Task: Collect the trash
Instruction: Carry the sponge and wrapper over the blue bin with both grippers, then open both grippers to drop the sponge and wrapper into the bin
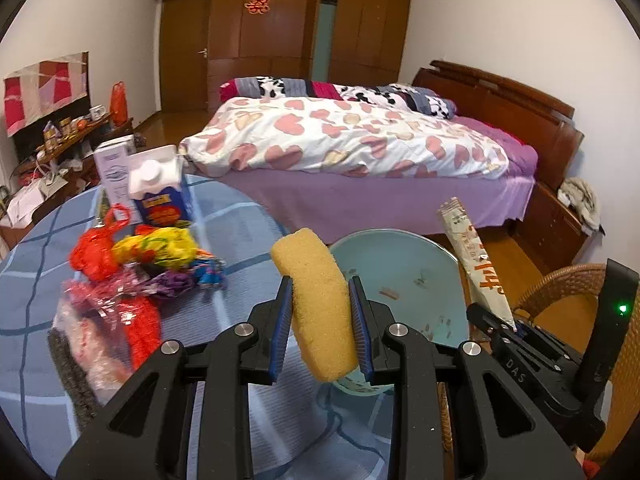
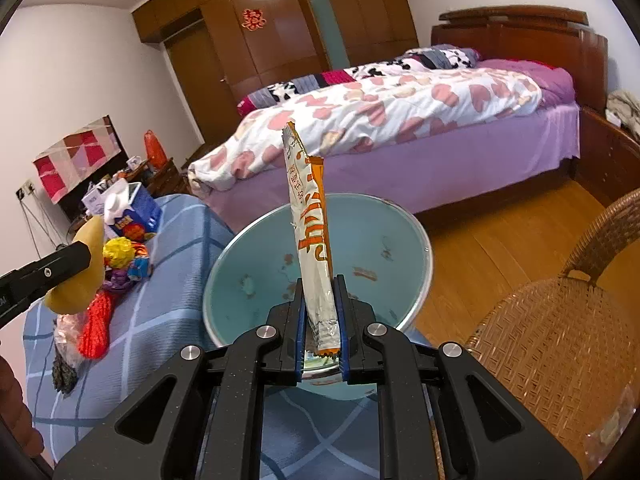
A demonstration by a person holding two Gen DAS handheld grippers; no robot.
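My left gripper point(image 1: 320, 286) is shut on a yellow sponge point(image 1: 316, 300) and holds it above the table, just left of a light blue basin point(image 1: 400, 276). My right gripper point(image 2: 320, 282) is shut on a long white and orange snack wrapper point(image 2: 308, 216), held upright over the basin point(image 2: 360, 240). The wrapper also shows in the left wrist view point(image 1: 476, 264), and the sponge shows in the right wrist view point(image 2: 86, 268). A pile of crumpled colourful wrappers and red plastic bags point(image 1: 136, 264) lies on the blue checked tablecloth point(image 1: 224, 216).
A milk carton point(image 1: 160, 192) and a white box point(image 1: 114, 164) stand at the table's far side. A wicker chair point(image 2: 560, 332) stands right of the table. A bed point(image 1: 360, 148) lies beyond, and a cluttered sideboard point(image 1: 60, 148) stands at the left wall.
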